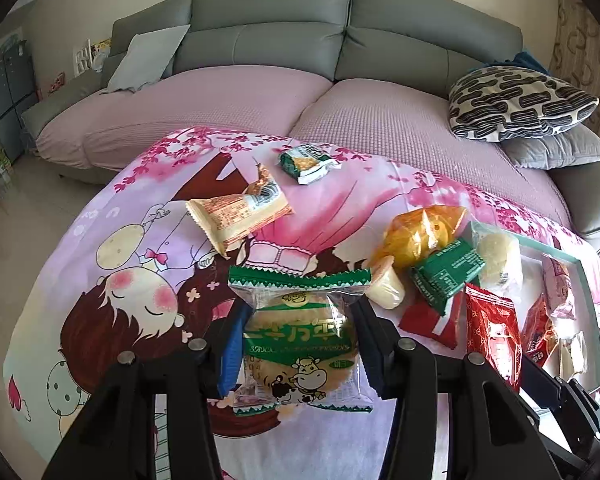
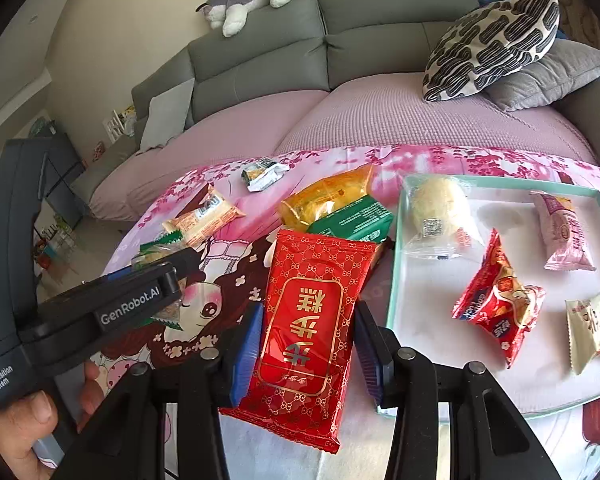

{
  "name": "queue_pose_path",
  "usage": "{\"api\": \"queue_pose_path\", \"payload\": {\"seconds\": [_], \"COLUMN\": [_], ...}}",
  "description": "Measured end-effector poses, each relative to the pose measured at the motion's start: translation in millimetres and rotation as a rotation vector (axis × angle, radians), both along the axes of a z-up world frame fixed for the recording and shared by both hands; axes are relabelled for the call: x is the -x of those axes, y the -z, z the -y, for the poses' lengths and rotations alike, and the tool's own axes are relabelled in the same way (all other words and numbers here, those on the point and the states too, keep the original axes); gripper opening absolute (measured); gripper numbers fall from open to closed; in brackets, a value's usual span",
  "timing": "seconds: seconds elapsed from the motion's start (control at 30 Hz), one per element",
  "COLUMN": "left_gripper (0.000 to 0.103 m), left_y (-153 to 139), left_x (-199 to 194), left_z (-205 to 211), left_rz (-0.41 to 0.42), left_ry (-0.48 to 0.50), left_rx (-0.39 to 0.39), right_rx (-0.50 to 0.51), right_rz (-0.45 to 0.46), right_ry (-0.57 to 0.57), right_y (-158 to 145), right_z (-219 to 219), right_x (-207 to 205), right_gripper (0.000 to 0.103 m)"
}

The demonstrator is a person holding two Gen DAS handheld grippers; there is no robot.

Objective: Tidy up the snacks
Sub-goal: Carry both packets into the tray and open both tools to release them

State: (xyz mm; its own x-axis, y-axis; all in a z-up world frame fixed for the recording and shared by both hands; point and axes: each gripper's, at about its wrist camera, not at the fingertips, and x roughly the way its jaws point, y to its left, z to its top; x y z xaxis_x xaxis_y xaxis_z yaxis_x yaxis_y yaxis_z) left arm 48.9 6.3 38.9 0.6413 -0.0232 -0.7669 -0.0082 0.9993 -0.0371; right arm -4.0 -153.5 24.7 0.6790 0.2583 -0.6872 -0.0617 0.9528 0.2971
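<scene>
My left gripper (image 1: 300,344) is shut on a round cake in a clear, green-edged wrapper (image 1: 300,344), held above the cartoon-print cloth. My right gripper (image 2: 306,340) is shut on a long red packet with gold lettering (image 2: 312,320), just left of the pale green tray (image 2: 394,280). The tray holds a round white bun (image 2: 436,208), a pink packet (image 2: 564,232), a red candy packet (image 2: 500,300) and a cream packet (image 2: 592,328). Loose on the cloth lie an orange packet (image 2: 328,200), a green box (image 2: 352,220), a beige packet (image 1: 240,212) and a small green packet (image 1: 308,162).
The table stands in front of a grey sofa (image 1: 268,40) with a pink seat cover. A patterned cushion (image 1: 520,104) lies at the sofa's right. A small cup-shaped jelly (image 1: 386,288) sits by the green box. The left gripper's body (image 2: 100,304) shows at the left of the right wrist view.
</scene>
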Motion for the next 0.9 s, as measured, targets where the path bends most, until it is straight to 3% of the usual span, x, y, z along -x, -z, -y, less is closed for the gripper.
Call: {"api": "queue_pose_path", "payload": {"seconds": [0.43, 0.9], "left_gripper": [0.052, 0.052], "left_y": [-4, 0], "left_x": [14, 32], "left_z": [86, 162], "left_rz": [0.007, 0.011], "left_ry": [0.182, 0.355], "left_rx": [-0.005, -0.064], "right_rx": [-0.022, -0.010], "right_rz": [0.052, 0.047], "right_ry": [0.198, 0.445], "right_y": [-22, -22], "right_z": [90, 197], "right_x": [26, 62], "right_gripper": [0.047, 0.047]}}
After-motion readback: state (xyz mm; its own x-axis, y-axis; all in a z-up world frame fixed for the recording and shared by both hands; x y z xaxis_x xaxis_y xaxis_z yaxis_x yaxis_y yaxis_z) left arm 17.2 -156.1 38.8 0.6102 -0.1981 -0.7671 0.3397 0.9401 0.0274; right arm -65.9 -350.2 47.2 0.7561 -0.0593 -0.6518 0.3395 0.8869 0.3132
